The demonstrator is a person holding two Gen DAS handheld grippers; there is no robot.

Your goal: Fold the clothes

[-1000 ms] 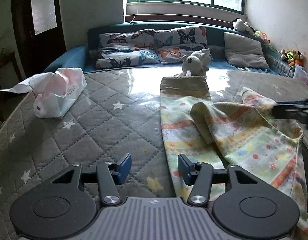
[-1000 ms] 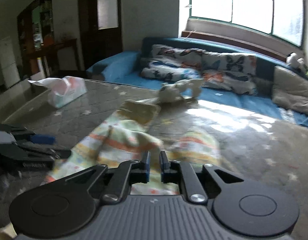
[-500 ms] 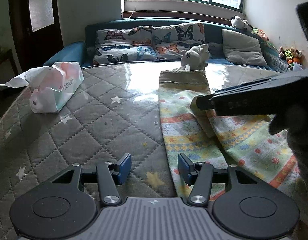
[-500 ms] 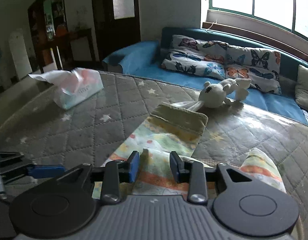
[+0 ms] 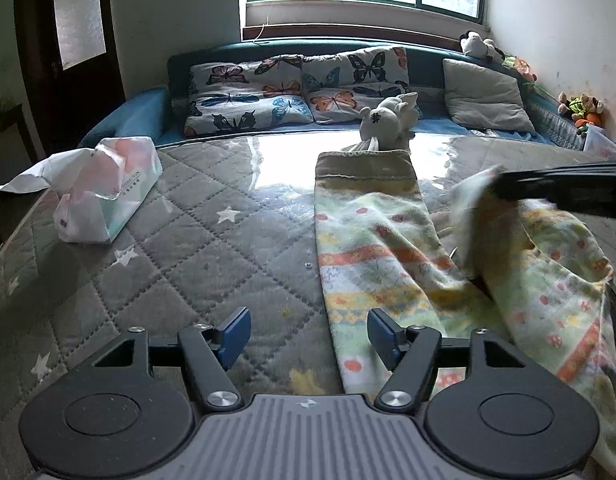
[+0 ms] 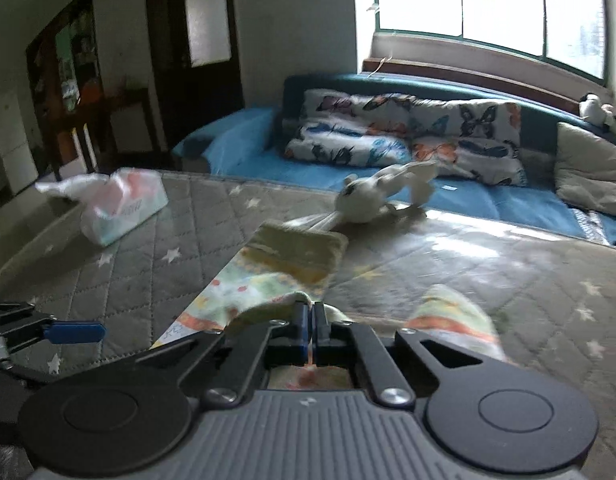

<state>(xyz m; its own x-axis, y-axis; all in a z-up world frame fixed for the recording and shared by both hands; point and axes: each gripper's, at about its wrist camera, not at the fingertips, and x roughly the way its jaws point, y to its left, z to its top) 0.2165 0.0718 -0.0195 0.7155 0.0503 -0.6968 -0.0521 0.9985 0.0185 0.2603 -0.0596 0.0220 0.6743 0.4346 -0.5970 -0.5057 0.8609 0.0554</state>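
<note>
Nearby, beyond the patterned trousers (image 5: 371, 248), sit a plush toy (image 5: 387, 120) and tissue pack (image 5: 108, 188); right gripper (image 6: 311, 326) has just pinched their raised fold, left gripper (image 5: 308, 334) just spread wider, empty.

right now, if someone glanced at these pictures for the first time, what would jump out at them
The patterned striped garment spread across the right side of the grey quilted mattress stands out first, with the right gripper shut on a raised fold of it. The left gripper hovers open over its near edge, jaws just widened and empty. A tissue pack lies far left and a white plush toy beyond the waistband.
</note>
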